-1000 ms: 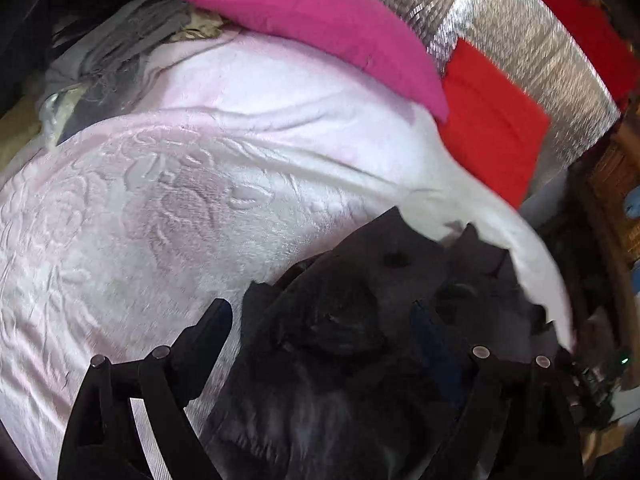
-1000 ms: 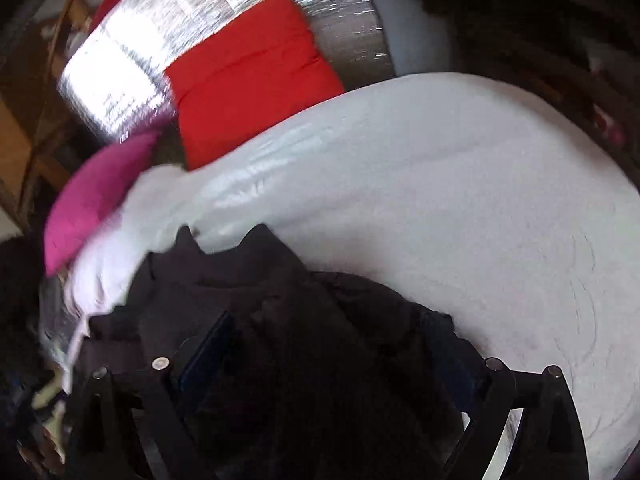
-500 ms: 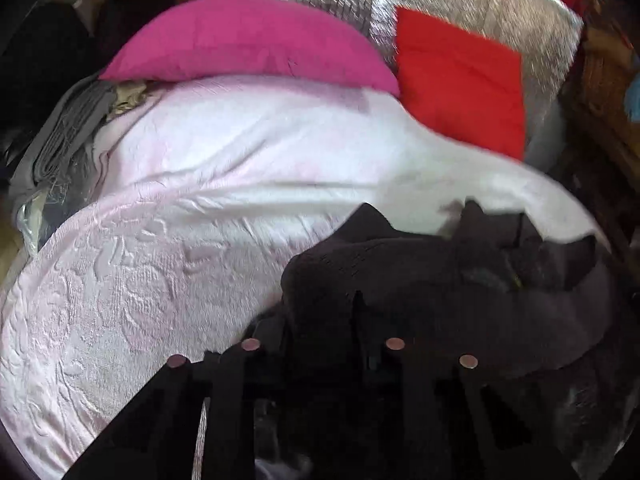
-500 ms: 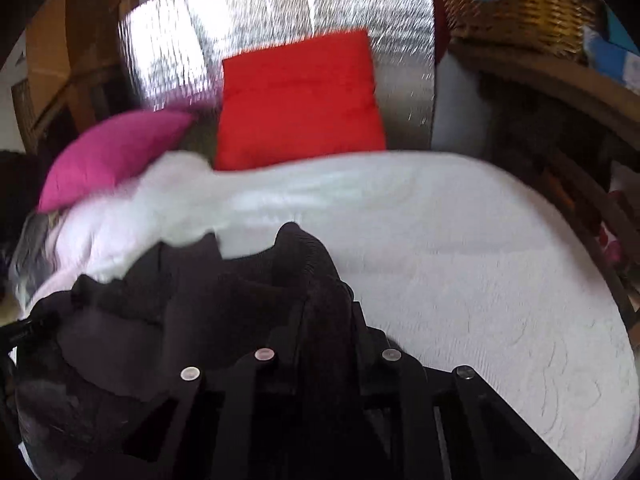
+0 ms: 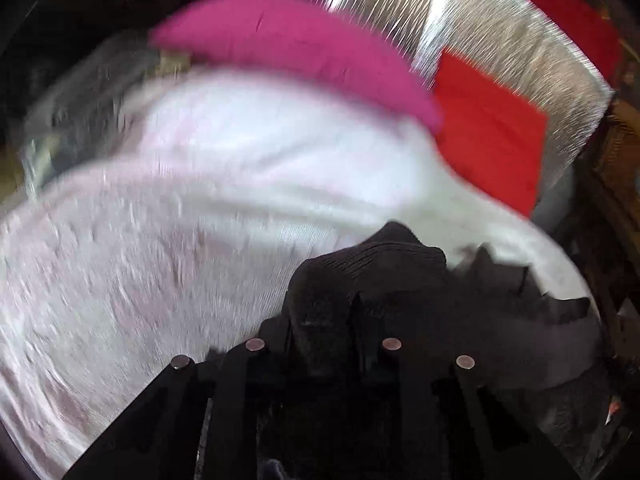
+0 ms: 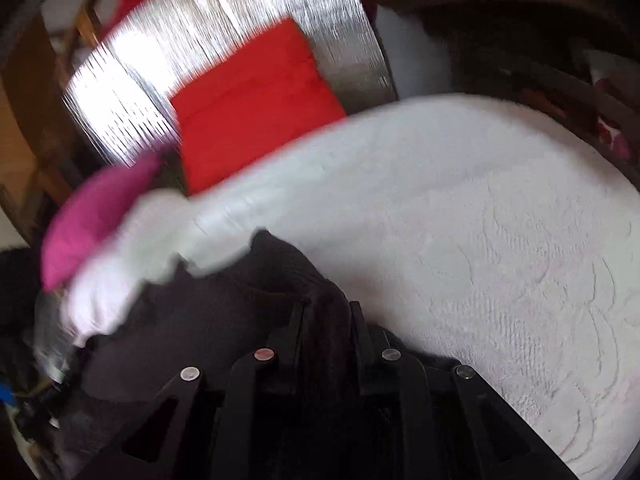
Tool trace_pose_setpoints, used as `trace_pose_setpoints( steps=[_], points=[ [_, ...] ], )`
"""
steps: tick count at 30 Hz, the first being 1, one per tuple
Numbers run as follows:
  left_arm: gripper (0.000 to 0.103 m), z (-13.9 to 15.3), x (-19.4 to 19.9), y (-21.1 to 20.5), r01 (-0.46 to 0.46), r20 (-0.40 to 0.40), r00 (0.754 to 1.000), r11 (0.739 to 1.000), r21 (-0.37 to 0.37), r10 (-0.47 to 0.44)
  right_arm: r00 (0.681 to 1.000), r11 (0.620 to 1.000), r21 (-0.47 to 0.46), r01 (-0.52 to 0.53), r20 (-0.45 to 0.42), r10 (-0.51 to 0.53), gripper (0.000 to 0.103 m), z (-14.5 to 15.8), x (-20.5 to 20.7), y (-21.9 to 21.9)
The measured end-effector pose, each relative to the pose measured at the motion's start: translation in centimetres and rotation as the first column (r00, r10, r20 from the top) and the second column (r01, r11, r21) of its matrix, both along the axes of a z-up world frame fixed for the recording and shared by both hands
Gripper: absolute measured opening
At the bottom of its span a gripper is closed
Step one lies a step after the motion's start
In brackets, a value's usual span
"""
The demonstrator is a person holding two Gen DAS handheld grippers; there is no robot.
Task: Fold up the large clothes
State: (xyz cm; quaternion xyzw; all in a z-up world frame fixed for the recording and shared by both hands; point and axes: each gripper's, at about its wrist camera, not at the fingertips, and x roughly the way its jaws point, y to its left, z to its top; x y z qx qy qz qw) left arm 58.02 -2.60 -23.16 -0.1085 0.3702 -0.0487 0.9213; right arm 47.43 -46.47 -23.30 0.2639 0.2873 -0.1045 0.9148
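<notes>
The left gripper [image 5: 322,312] points forward over the bed, and its two fingers are drawn close together with a thick fold of the dark garment [image 5: 372,264] pinched between them. The cloth rises in a small hump just past the fingertips and spreads to the right of the gripper. The right gripper [image 6: 326,312] is in a similar pose: its fingers are also closed on a fold of the dark garment [image 6: 280,268], and here the rest of the cloth spreads to the left of it. So the garment is held at two places and lies partly on the near part of the bed, between the two tools.

The surface is a bed with a white blanket [image 6: 480,240] that has a raised pattern; in the left view the blanket [image 5: 200,208] looks pale pink, perhaps only from the light, since this picture is strongly blurred. At the head of the bed a pink pillow [image 5: 288,44] lies beside a red pillow [image 5: 488,140]. Behind them stands a shiny silver sheet [image 6: 224,36] with a ribbed surface. In the right view the red pillow [image 6: 256,100] leans against this sheet, and the pink pillow [image 6: 96,212] is at its left. Some grey cloth [image 5: 80,108] lies at the left edge of the bed, too blurred to name.
</notes>
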Motion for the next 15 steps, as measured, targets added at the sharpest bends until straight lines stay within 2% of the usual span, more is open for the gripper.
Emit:
trace_pose_setpoints(
  steps=[2, 3, 4, 5, 6, 8, 10, 11, 12, 15],
  points=[
    [0.024, 2.2, -1.7, -1.0, 0.019, 0.15, 0.988, 0.999, 0.035, -0.024, 0.997, 0.998, -0.07, -0.004, 0.081, 0.01, 0.02, 1.9, -0.7, 1.1],
    [0.024, 3.0, -2.5, -1.8, 0.02, 0.22, 0.975, 0.997, 0.071, -0.035, 0.993, 0.994, -0.108, 0.003, 0.115, 0.01, 0.02, 2.6, -0.9, 1.8],
    [0.025, 3.0, -2.7, -2.4, 0.001, 0.237, 0.971, 0.994, 0.113, -0.028, 0.992, 0.991, -0.132, 0.014, 0.127, 0.003, 0.02, 2.7, -0.9, 2.1],
    [0.026, 2.5, -2.3, -2.6, -0.009, 0.207, 0.978, 0.991, 0.136, -0.019, 0.995, 0.99, -0.137, 0.022, 0.102, -0.008, 0.02, 2.3, -0.5, 2.1],
    [0.026, 1.2, -1.2, -2.6, -0.007, 0.124, 0.992, 0.99, 0.14, -0.01, 0.999, 0.994, -0.107, 0.026, 0.027, -0.023, 0.02, 1.0, 0.4, 1.5],
    [0.026, -1.9, 0.9, -1.2, -0.016, -0.055, 0.998, 0.998, 0.062, 0.019, 0.997, 0.999, 0.031, 0.042, -0.059, -0.04, 0.02, -1.7, 1.1, -0.5],
    [0.027, -3.4, 1.8, 0.4, -0.048, -0.156, 0.987, 0.997, -0.052, 0.04, 0.998, 0.993, 0.115, 0.042, -0.049, -0.037, 0.02, -2.1, 0.9, -1.7],
    [0.028, -3.4, 1.7, 0.9, -0.06, -0.155, 0.987, 0.994, -0.094, 0.045, 0.999, 0.992, 0.125, 0.034, -0.04, -0.029, 0.021, -2.0, 0.8, -1.8],
    [0.028, -3.2, 1.6, 0.9, -0.06, -0.15, 0.988, 0.994, -0.094, 0.045, 0.999, 0.991, 0.127, 0.034, -0.047, -0.028, 0.021, -2.1, 0.8, -1.8],
    [0.046, -2.7, 1.3, 0.0, -0.061, -0.136, 0.989, 0.998, -0.026, 0.057, 0.997, 0.989, 0.147, 0.034, -0.076, -0.023, 0.025, -2.5, 0.7, -2.0]
  ],
)
